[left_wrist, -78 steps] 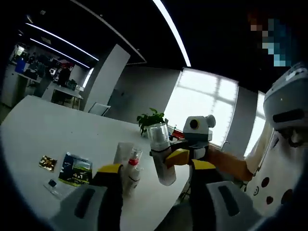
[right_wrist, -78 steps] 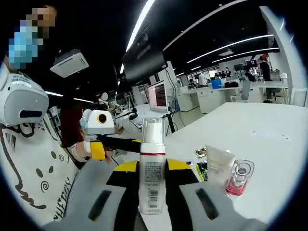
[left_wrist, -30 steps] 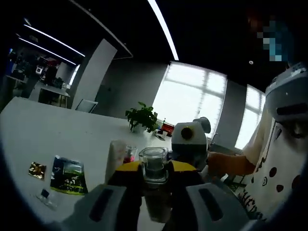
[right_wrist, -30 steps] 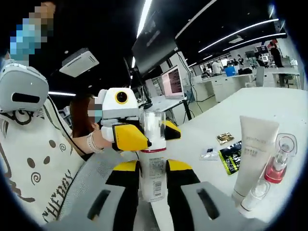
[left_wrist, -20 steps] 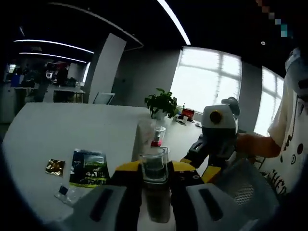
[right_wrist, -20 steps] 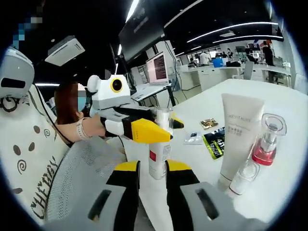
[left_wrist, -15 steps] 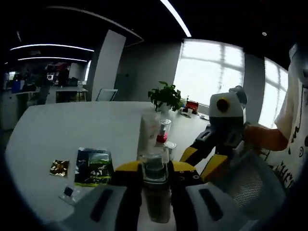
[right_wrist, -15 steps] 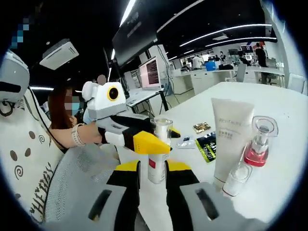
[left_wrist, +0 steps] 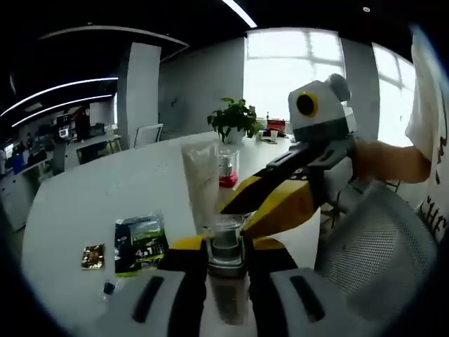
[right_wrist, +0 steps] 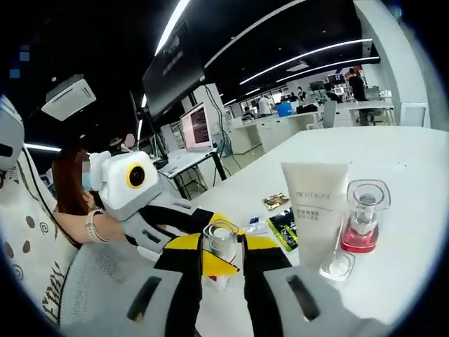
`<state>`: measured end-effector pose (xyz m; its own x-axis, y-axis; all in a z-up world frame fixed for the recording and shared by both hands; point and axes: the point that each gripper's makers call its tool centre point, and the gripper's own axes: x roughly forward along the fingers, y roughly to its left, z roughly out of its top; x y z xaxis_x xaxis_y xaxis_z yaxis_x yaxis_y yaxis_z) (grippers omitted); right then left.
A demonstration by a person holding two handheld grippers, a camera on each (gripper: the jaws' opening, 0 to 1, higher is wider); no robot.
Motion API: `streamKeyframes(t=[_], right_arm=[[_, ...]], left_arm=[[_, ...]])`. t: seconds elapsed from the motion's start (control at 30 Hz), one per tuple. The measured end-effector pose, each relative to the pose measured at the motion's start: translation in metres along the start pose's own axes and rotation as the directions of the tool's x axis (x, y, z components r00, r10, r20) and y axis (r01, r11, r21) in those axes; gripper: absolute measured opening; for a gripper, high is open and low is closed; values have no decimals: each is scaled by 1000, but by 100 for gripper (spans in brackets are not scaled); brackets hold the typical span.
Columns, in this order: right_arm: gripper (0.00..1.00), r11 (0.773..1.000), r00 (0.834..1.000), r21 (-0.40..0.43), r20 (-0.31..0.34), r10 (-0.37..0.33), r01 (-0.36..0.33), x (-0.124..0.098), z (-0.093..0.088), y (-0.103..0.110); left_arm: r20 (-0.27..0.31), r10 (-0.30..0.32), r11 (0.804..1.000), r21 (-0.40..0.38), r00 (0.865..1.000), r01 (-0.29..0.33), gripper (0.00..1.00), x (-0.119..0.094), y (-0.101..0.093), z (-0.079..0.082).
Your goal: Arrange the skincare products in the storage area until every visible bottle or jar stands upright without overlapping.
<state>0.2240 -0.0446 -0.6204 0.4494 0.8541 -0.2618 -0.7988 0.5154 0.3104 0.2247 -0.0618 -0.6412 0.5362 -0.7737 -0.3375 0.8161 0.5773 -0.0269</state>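
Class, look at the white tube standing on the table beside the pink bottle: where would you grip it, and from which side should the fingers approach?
Grip the white tube across its body, about mid-height, coming in level with the table from the near side. It stands upright and is flat and broad, narrowing downward, so the fingers would probably sit best on the two broad faces. The pink bottle crowds one side and a small clear-capped bottle its foot.

A white table point(left_wrist: 84, 203) is stretching out in front of me, and lying flat on it I am seeing a dark green packet point(left_wrist: 140, 243), a small gold sachet point(left_wrist: 92, 256) just beside it and a tiny clear sachet point(left_wrist: 108, 287) near its lower corner. A potted plant point(left_wrist: 235, 119) is standing at the far end of the table against the bright windows point(left_wrist: 291, 67), and a grey mesh chair back point(left_wrist: 382, 253) is sitting close by me. Away behind, a monitor point(right_wrist: 198, 126) is glowing on a desk, and long ceiling lights point(right_wrist: 309, 53) are running overhead.
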Motion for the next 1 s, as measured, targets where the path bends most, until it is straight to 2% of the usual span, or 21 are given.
streamKeyframes(t=[0.2, 0.37, 0.53, 0.87, 0.93, 1.0], right_arm=[[22, 1000, 1000, 10, 25, -19, 19, 4, 3, 4], [22, 999, 998, 16, 38, -43, 43, 7, 4, 4], [22, 998, 997, 45, 56, -56, 53, 10, 4, 1], [20, 996, 995, 53, 68, -79, 75, 13, 0, -4], [20, 995, 994, 63, 67, -82, 78, 15, -4, -5], [20, 995, 994, 64, 63, -86, 82, 15, -6, -5]], left_arm=[[8, -1, 1000, 17, 1000, 1, 18, 2, -2, 0], [9, 27, 998, 57, 1000, -27, 18, 3, 0, 1], [11, 32, 998, 60, 999, -33, 18, 3, 1, 0], [2, 39, 996, 77, 999, -39, 19, 5, 2, -3], [-3, 39, 995, 91, 999, -39, 20, 6, 3, -5], [-11, 43, 990, 137, 999, -41, 21, 8, 4, -9]])
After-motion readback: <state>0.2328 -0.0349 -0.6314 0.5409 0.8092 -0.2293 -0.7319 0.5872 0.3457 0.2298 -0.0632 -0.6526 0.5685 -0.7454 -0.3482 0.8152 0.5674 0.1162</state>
